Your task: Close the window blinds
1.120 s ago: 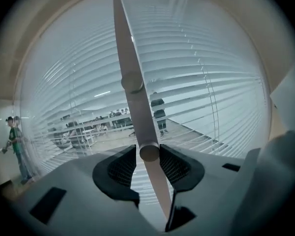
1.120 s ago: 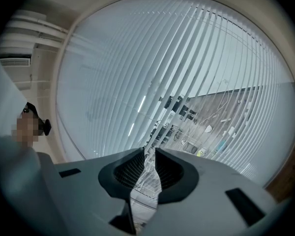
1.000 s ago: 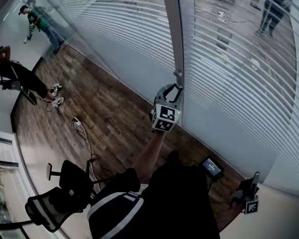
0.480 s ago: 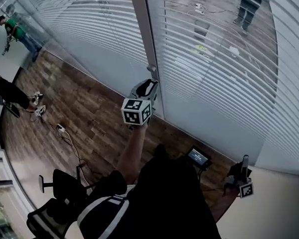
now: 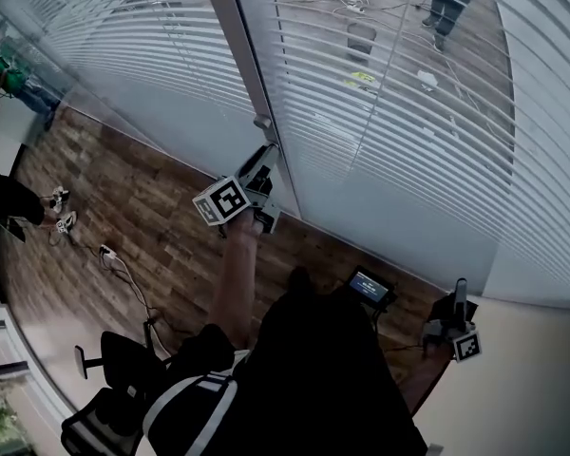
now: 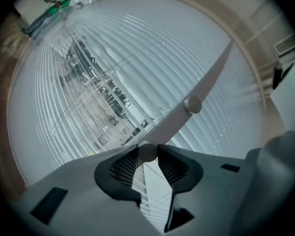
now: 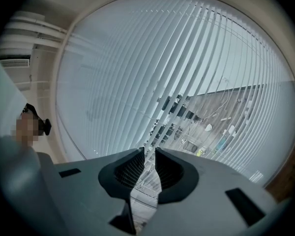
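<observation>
The knob sits on the frame post between two blinds, left tool round it.

Blk top, white stripes; L tongs grey, b/w marker cube.

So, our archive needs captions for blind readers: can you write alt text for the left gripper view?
The left gripper has its fingers shut on a small round knob on a grey frame bar. White blind slats spread on both sides of the bar, the left ones partly open; a second knob sits further up the bar.
</observation>
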The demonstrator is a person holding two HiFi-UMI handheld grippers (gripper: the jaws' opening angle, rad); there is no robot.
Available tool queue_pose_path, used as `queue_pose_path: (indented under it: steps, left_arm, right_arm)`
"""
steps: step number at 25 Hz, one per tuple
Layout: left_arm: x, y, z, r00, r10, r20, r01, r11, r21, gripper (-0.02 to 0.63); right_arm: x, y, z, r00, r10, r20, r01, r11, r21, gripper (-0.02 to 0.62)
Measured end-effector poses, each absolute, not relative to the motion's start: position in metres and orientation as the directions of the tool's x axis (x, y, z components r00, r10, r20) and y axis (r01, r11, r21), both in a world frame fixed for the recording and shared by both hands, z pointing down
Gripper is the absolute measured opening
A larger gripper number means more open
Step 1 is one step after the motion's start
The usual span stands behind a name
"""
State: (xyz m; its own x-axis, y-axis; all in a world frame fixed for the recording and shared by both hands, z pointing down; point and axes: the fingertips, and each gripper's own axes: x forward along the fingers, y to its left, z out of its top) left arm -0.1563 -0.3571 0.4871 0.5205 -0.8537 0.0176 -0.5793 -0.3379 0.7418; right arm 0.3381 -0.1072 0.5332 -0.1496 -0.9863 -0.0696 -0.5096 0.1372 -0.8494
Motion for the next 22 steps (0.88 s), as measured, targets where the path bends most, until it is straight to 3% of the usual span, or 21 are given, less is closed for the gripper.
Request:
queue_pose_path:
  steps: [3,7,9,11,18,22]
  left_arm:
    - [-0.157,-0.36,0.482,0.511,-0.859,0.036,-0.667,-0.37,0.646,0.15]
    - [-0.151,-0.351,0.476,0.381,-0.905,0.191,-0.925,-0.374,0.07,0.175]
    - [-0.149,-0.35,0.475,0.303,-0.926,0.223,-0.917,-0.347,-0.197,0.175]
    - [-0.149,-0.352,0.476,0.247,-0.938,0.244,-0.882,-0.322,-0.345,0.175]
    - [-0.148,-0.357,0.474,0.177,-0.943,0.282,-0.794,-0.306,-0.526,0.136]
    - [-0.151,-0.359,0.475,0.201,-0.931,0.304,-0.84,-0.323,-0.435,0.133]
  right_arm:
    - [0.337,-0.11,0.527,-0.147,-0.987,-0.066,-0.512,0.133,-0.849,0.071]
    - [0.342,-0.105,0.525,-0.134,-0.989,-0.064,-0.523,0.126,-0.843,0.069]
    - [0.342,-0.103,0.525,-0.131,-0.989,-0.069,-0.52,0.128,-0.845,0.071]
    - [0.341,-0.103,0.523,-0.13,-0.989,-0.07,-0.517,0.128,-0.847,0.07]
    - [0.338,-0.106,0.514,-0.131,-0.988,-0.077,-0.514,0.134,-0.847,0.069]
    - [0.34,-0.106,0.516,-0.12,-0.991,-0.065,-0.512,0.118,-0.851,0.069]
